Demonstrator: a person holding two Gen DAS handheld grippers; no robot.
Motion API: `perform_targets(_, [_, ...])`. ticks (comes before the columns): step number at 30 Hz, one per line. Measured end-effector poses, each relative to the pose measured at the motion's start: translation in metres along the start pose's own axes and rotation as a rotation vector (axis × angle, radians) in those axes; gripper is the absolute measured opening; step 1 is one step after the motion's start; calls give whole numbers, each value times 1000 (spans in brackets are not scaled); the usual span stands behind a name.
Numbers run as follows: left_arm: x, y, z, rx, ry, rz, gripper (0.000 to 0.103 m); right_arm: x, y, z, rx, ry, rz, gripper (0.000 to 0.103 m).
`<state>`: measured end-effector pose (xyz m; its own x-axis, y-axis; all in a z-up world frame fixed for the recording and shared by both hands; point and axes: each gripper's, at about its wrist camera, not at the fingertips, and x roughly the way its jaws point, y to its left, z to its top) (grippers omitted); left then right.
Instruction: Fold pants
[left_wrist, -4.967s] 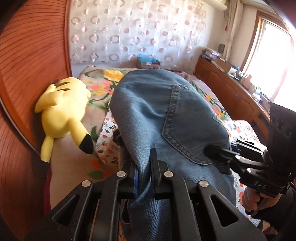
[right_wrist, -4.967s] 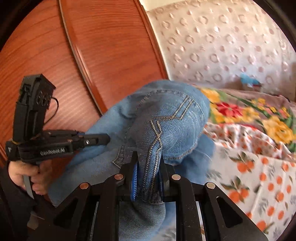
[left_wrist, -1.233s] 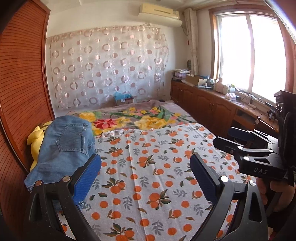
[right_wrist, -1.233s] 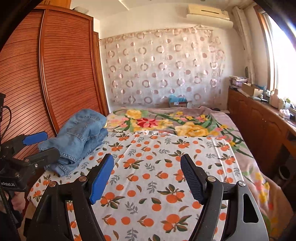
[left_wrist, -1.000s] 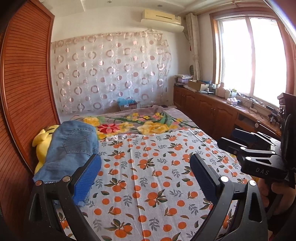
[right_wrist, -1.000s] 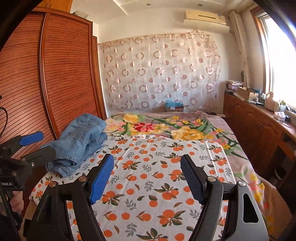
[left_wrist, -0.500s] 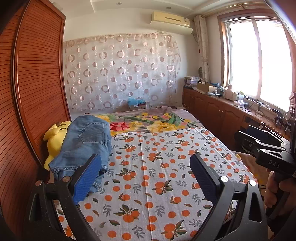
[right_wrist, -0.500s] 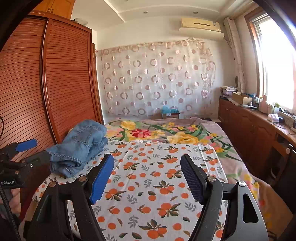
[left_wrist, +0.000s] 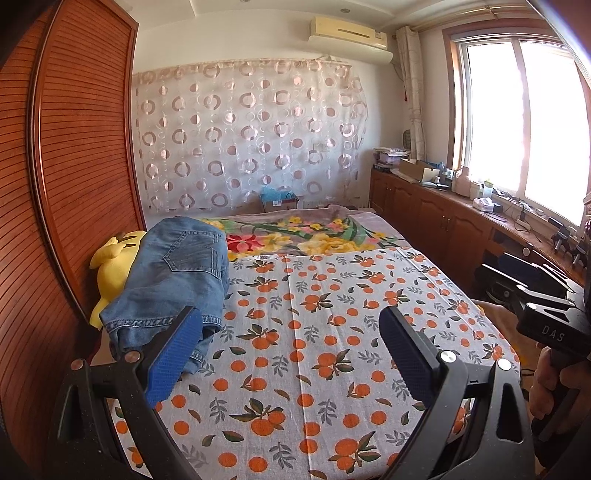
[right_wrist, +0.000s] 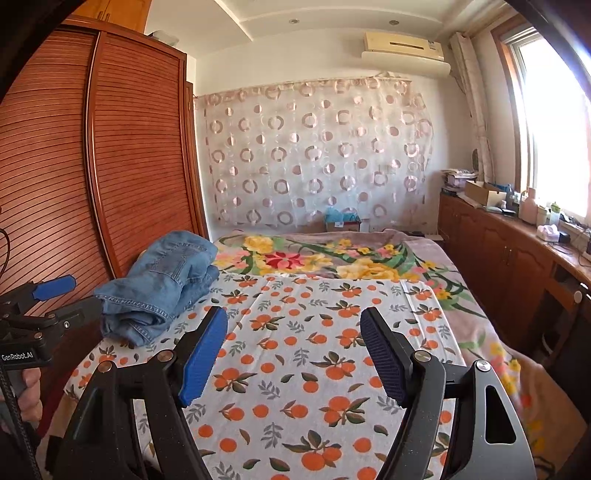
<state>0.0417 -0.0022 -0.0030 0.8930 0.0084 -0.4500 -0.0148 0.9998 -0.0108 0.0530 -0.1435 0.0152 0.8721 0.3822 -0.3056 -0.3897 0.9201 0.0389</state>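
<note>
**Jeans released, both claws backing off**

Where both claws were clamped on denim a few secs ago, they are now hanging empty w/ jaws wide apart, nothing between the blue pads, and the pants are lying on their own. In my view that means the folding is basically done and the person is pulling back, not setting up another fold.

Going left to right: the wardrobe (left_wrist: 74, 166) is showing ribbed, reddish wood slats w/ a curved trim. Next to it a yellow plush toy (left_wrist: 110, 266) is sitting soft and rounded, half hidden behind the pants (left_wrist: 173, 277). The pants are resting as a thick, lumpy blue denim bundle at the bed's left edge, back pocket facing up, hem ends w/ stitching sticking out toward the camera; the stack is looking bulky rather than flat. The left claw (left_wrist: 288, 354) is hovering over the bed sheet (left_wrist: 314, 332), a thin cotton-looking cloth w/ orange-fruit print, slightly creased along the middle. The right claw (right_wrist: 293, 354) is likewise hovering open over the sheet, well apart from the pants. Further right, the person's hand (left_wrist: 554, 384) is gripping the right handle beside glossy wooden cabinets (left_wrist: 443, 229).
</note>
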Motion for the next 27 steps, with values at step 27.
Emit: perform_targets(27, [-1, -6, 2, 1, -9, -6, 97, -2, 4, -6, -1, 3, -2, 76])
